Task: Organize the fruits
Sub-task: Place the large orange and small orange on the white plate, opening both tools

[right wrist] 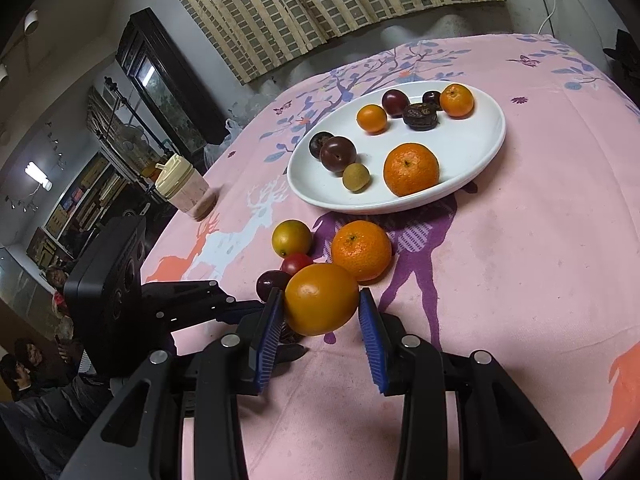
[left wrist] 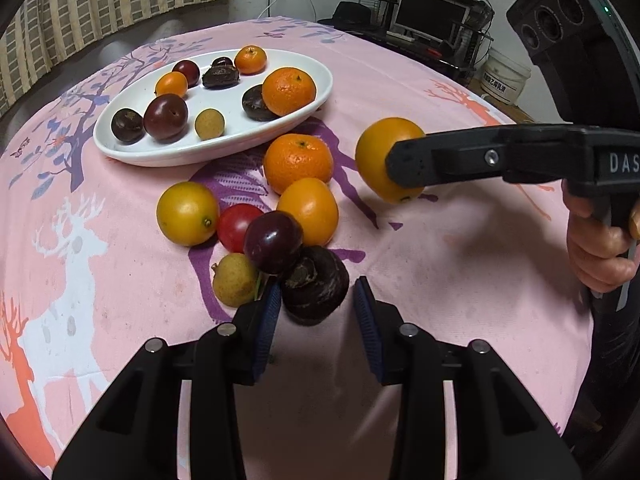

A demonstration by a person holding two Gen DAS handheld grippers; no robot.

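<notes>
Here, in the left wrist view, the left tongs point(left wrist: 319, 282) stand narrow, their blue pads closed at the tips on a dark chestnut point(left wrist: 316, 300) that sits low on the pink deer-print surface point(left wrist: 460, 260). The chestnut lies at the near end of a loose cluster of fruit, touching a dark plum point(left wrist: 272, 242) just behind it. A tan longan point(left wrist: 234, 280) lies just beside the left pad. Further back in the cluster are a red fruit point(left wrist: 236, 226), a yellow-orange fruit point(left wrist: 187, 213), a smooth orange fruit point(left wrist: 308, 210) and a mandarin point(left wrist: 298, 162). Behind them stands an oval white plate point(left wrist: 224, 96) already carrying mandarins, plums, chestnuts and one longan. From the right edge the right tongs point(left wrist: 400, 164) reach in side-on, gripped by a hand point(left wrist: 596, 248). They hold a held orange point(left wrist: 380, 152) clear of the cloth, with its shadow below it. In the right wrist view, the right tongs point(right wrist: 320, 294) are narrow as well, with the held orange point(right wrist: 316, 304) clamped between the blue pads. Beyond it the mandarin point(right wrist: 361, 250), the yellow-orange fruit point(right wrist: 291, 238), the red fruit point(right wrist: 296, 263) and the dark plum point(right wrist: 270, 284) lie close together on the surface point(right wrist: 520, 280). The white plate point(right wrist: 472, 148) lies further back. The left tongs point(right wrist: 288, 340) come in from the left. Their tips are largely hidden behind the right tongs, so this view does not show their grip. A jar with a cream lid point(right wrist: 184, 192) stands near the surface's far left edge.
</notes>
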